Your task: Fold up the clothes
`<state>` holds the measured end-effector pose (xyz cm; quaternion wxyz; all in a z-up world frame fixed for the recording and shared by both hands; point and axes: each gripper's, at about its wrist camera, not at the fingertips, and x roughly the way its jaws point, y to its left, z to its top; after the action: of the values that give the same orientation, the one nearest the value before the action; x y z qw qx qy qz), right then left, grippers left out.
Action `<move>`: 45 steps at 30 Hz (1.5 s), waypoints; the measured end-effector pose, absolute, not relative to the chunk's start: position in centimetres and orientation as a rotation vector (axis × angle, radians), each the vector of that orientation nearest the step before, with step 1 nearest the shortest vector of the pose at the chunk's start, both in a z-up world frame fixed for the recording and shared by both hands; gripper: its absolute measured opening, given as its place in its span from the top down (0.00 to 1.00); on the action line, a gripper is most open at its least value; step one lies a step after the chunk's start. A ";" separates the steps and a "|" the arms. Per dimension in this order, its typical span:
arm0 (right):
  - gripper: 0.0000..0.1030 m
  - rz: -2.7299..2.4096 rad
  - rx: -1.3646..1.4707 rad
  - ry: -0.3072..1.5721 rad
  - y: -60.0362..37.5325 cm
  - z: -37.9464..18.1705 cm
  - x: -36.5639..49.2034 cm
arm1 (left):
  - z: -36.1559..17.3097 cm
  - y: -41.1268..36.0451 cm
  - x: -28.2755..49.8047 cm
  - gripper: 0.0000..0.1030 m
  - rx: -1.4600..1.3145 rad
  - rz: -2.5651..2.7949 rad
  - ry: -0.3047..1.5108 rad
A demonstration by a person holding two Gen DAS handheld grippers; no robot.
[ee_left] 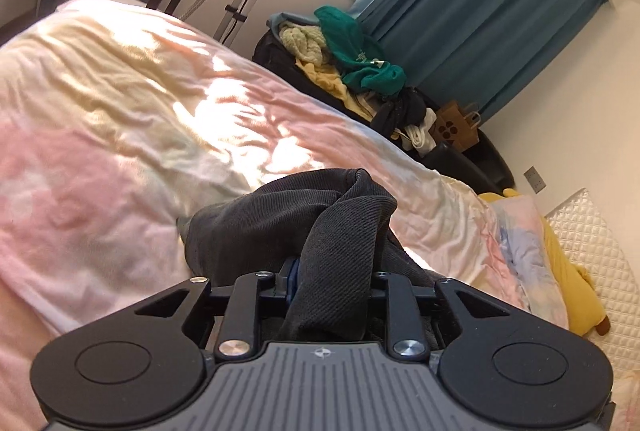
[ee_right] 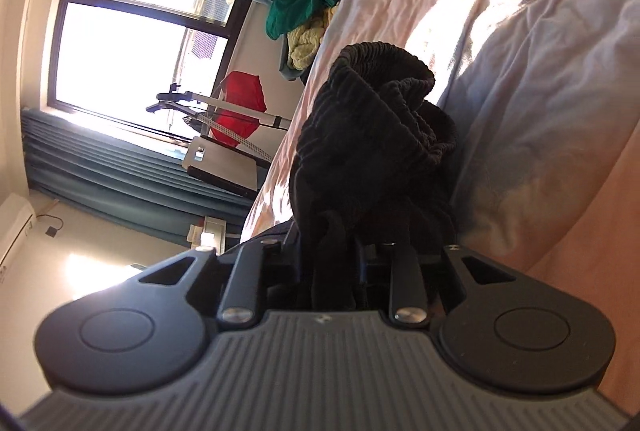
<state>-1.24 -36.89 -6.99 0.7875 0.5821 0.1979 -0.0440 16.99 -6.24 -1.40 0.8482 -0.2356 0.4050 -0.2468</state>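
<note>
Sunlit, rumpled pastel bedding (ee_left: pixel 120 135) lay beneath; each claw, left (ee_left: pixel 328 271) and right (ee_right: pixel 332 255), was clamped on ribbed dark trousers (ee_left: pixel 280 215).

The dark charcoal garment (ee_left: pixel 296 219) is a ribbed-weave piece, bunched and lifted above the bed (ee_left: pixel 120 135), with folds draping back between the jaws of the left gripper (ee_left: pixel 328 271). In the right wrist view its gathered elastic waistband (ee_right: pixel 384 79) stands up in a crumpled loop, the black cloth below it pinched in the right gripper (ee_right: pixel 340 259).
</note>
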 end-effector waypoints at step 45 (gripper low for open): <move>0.39 -0.235 1.179 0.591 -34.5 -11.3 0.5 | -10.4 -1.7 19.7 0.00 -0.529 -0.695 1.047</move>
<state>0.53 -34.51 -11.32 0.7840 0.5462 0.2741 -0.1088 19.67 -1.70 -10.43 0.7766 -0.2445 0.4838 -0.3210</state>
